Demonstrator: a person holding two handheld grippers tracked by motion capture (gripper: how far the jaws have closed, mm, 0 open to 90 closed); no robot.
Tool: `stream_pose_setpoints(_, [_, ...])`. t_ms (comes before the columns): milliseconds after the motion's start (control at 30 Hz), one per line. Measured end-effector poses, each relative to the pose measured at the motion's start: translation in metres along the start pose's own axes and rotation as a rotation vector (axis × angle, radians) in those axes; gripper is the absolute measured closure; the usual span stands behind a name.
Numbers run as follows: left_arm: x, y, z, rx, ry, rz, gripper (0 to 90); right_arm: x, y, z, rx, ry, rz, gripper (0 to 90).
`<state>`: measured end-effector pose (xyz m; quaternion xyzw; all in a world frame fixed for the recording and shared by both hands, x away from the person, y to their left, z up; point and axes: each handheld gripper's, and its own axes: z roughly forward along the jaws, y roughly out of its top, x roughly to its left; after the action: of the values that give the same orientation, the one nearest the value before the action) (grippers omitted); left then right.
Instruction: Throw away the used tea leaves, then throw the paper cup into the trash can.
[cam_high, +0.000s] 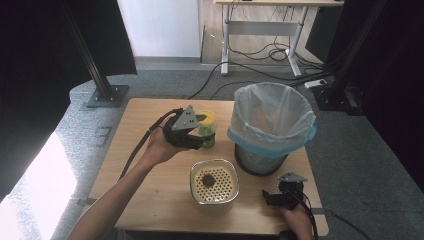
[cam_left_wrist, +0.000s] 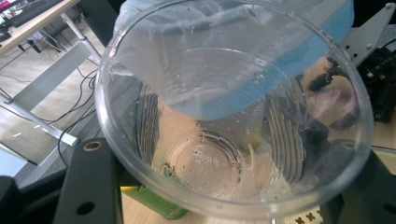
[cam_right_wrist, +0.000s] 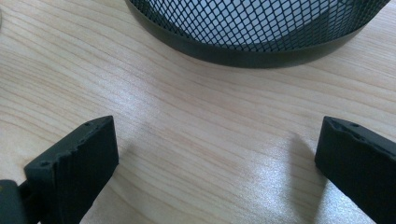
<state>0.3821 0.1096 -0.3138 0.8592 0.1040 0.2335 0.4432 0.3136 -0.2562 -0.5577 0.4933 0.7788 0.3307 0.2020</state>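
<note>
A clear ribbed plastic cup (cam_left_wrist: 233, 116) sits between the jaws of the left gripper (cam_high: 192, 132), which close on its sides. In the left gripper view the cup's open mouth faces the camera and takes up most of the frame; a few dark specks cling to its bottom. In the high view the same cup (cam_high: 207, 129) appears just left of centre, with a yellow-green tint, held above the light wooden table (cam_high: 150, 185) by the person's left hand (cam_high: 160, 147).

Right of the cup in the high view stands a black wire-mesh waste bin (cam_high: 260, 160), lined with a pale blue-edged plastic bag (cam_high: 272, 117); cup and bin are near each other but apart. Below the cup, at lower centre, a cream square container with a perforated lid (cam_high: 214, 185) rests on the table, a dark clump on the lid's middle.

At the lower right of the high view the right gripper (cam_high: 280, 196) sits low over the table, just beside the bin's base. In the right gripper view its jaws stand wide apart with nothing between them, bare wood below and the bin's mesh wall (cam_right_wrist: 252, 28) across the top of the frame.

A grey carpeted floor (cam_high: 365, 165) surrounds the table.
</note>
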Motion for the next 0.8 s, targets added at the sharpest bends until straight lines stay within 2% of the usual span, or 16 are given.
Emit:
stream_pose_setpoints(267, [0.015,0.016,0.008,-0.011,-0.067,-0.046,36.7,0.000,0.000,0.000,0.000,0.000,0.000,0.0])
stream_pose_setpoints(567, [0.040,0.035,0.019,-0.038,-0.136,-0.130,36.6,0.000,0.000,0.000,-0.002,-0.001,0.000,0.0])
stream_pose_setpoints(767, [0.049,0.050,0.028,-0.037,-0.156,-0.141,36.6,0.000,0.000,0.000,0.000,0.001,0.001,0.0])
stream_pose_setpoints(800, [0.052,0.054,0.031,-0.046,-0.170,-0.155,36.6,0.000,0.000,0.000,-0.001,0.000,0.000,0.0])
